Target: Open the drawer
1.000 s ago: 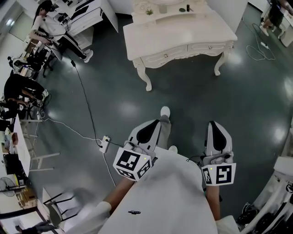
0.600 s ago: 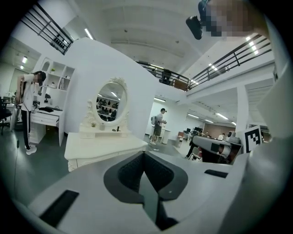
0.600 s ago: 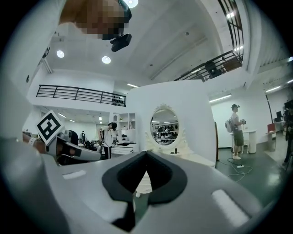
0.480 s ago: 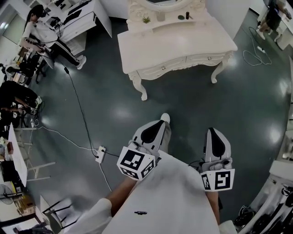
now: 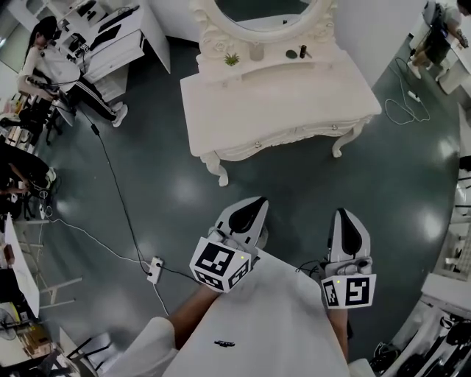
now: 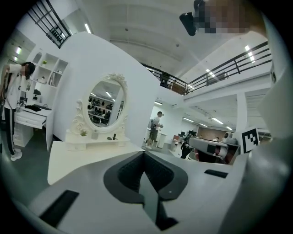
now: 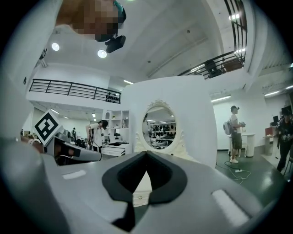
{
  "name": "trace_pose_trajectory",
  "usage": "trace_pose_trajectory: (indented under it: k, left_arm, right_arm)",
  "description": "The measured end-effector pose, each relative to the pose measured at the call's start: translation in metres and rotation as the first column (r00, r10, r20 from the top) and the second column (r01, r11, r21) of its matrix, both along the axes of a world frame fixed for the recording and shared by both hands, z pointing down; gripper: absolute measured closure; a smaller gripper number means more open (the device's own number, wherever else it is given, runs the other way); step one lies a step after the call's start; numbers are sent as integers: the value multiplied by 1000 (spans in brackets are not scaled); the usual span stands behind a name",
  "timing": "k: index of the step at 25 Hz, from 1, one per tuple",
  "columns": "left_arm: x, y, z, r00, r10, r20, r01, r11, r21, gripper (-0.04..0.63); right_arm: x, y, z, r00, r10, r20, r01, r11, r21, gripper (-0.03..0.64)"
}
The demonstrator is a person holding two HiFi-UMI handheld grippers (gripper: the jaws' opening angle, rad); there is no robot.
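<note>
A white dressing table (image 5: 280, 88) with an oval mirror (image 5: 261, 16) stands ahead across the dark floor. Its front holds two drawers (image 5: 257, 147), both pushed in, each with a small knob. My left gripper (image 5: 254, 204) and right gripper (image 5: 344, 216) are held side by side in front of the person, well short of the table, pointing toward it. Both are shut with nothing between the jaws. The table top and mirror (image 6: 103, 107) show beyond my left gripper (image 6: 144, 154) in the left gripper view. The mirror (image 7: 159, 130) rises over my right gripper (image 7: 146, 153) in the right gripper view.
A cable and power strip (image 5: 154, 269) lie on the floor to the left. People sit at desks (image 5: 37, 51) at the far left, and another person (image 5: 438, 33) stands at the top right. A small plant (image 5: 231, 59) and small items sit on the table's shelf.
The dressing table has come nearer and lower in the head view as the person walks toward it. Both grippers have moved forward together, still shut and side by side.
</note>
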State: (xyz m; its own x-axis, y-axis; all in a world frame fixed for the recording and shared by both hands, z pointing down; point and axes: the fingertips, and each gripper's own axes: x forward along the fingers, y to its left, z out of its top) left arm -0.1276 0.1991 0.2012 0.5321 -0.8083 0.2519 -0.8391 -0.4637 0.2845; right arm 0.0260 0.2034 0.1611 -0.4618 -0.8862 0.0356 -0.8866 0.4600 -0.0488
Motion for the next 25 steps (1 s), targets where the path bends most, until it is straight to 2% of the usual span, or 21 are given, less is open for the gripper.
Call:
trace_pose_trajectory:
  k: [8, 13, 18, 22, 25]
  left_arm:
    - [-24, -103, 1, 999, 47, 19, -47, 999, 2, 595]
    - [-26, -150, -4, 997, 80, -3, -80, 997, 20, 595]
    - [-22, -188, 3, 993, 116, -1, -116, 993, 10, 595]
    - [-14, -198, 11, 990, 142, 6, -142, 990, -19, 595]
    - [-11, -205, 18, 991, 131, -1, -131, 990, -45, 595]
  right_arm:
    - [-27, -103, -1, 1000, 28, -3, -28, 1000, 11, 606]
    - [-34, -146, 1, 999, 39, -24, -39, 999, -4, 606]
    - [-26, -179, 5, 994, 78, -70, -78, 997, -5, 606]
    - [-26, -187, 19, 994, 67, -80, -72, 996, -52, 606]
    - [-23, -198, 30, 995, 65, -75, -72, 993, -96, 606]
